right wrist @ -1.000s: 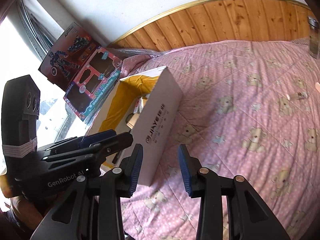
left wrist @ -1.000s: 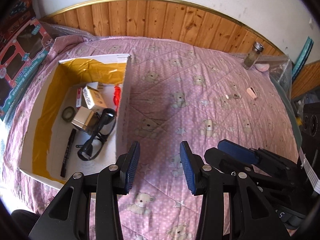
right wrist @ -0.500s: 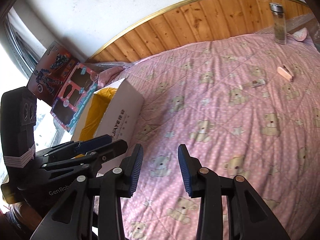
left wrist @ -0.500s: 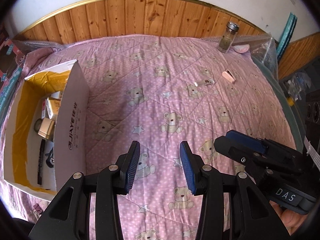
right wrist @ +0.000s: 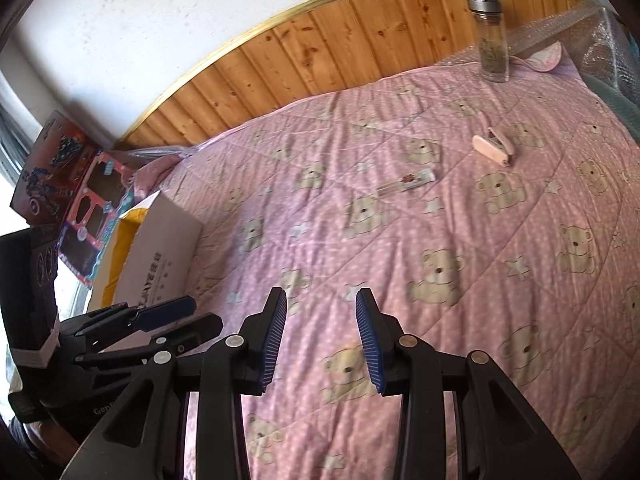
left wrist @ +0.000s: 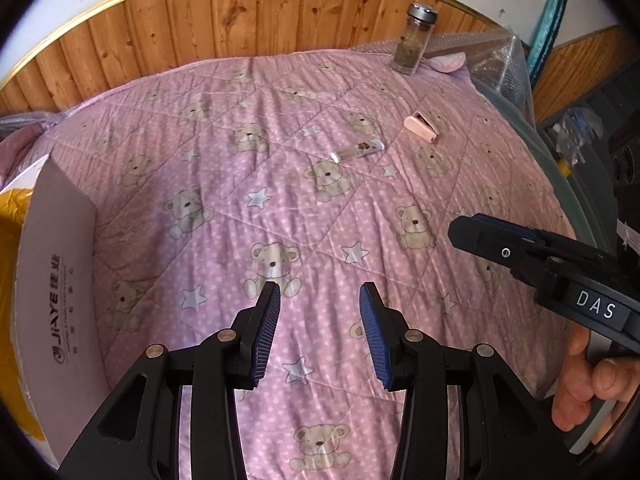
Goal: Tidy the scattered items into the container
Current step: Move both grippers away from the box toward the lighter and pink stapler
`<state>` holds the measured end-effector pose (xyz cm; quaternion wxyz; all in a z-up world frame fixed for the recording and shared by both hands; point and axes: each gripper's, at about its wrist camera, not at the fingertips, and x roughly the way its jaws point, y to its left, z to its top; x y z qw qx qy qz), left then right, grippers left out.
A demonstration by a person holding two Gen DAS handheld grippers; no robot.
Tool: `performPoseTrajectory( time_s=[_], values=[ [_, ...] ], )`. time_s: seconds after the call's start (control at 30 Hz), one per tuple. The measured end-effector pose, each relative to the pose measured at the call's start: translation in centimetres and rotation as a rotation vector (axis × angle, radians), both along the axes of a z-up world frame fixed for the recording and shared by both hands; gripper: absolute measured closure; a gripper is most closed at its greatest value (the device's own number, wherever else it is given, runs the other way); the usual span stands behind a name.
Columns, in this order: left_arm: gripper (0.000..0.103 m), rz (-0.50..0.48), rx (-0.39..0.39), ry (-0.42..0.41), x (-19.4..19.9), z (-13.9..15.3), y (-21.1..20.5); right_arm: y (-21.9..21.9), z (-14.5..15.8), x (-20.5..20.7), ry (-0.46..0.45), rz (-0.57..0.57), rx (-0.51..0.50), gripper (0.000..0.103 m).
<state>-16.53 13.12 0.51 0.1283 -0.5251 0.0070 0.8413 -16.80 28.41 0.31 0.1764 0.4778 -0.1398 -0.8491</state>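
- White cardboard box [left wrist: 60,304] sits at the left edge of the pink bear-print quilt [left wrist: 304,208]; I see its printed outer wall and a strip of yellow lining. Contents are hidden from both wrist views.
- Glass jar [right wrist: 492,40] with a metal lid stands upright at the far side of the quilt, against the wood panelling [left wrist: 240,20]; greenish material fills its lower part, kind not identifiable.
- Loose on the quilt: a small clear tube [left wrist: 358,151] lying flat, and a pink clip-like item [left wrist: 421,129] just beyond it to the right. Both are well apart from the box.
- Left gripper [left wrist: 318,328]: fingers spread, nothing between the blue pads, hovering over the quilt's near-middle, pointing toward the tube.
- Right gripper [right wrist: 321,332]: fingers likewise parted and empty, above the quilt; my hand [left wrist: 588,384] wraps its handle at the right edge of the left view.
- Toy boxes [right wrist: 76,184] lean at the wall behind the white box.
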Motion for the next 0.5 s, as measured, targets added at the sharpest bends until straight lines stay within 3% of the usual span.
performPoseTrajectory(
  time_s=[0.5],
  values=[
    [0.059, -0.071, 0.017, 0.013, -8.6, -3.9, 5.6, 4.4, -2.6, -6.5, -0.012, -0.043, 0.094, 0.065]
  ],
)
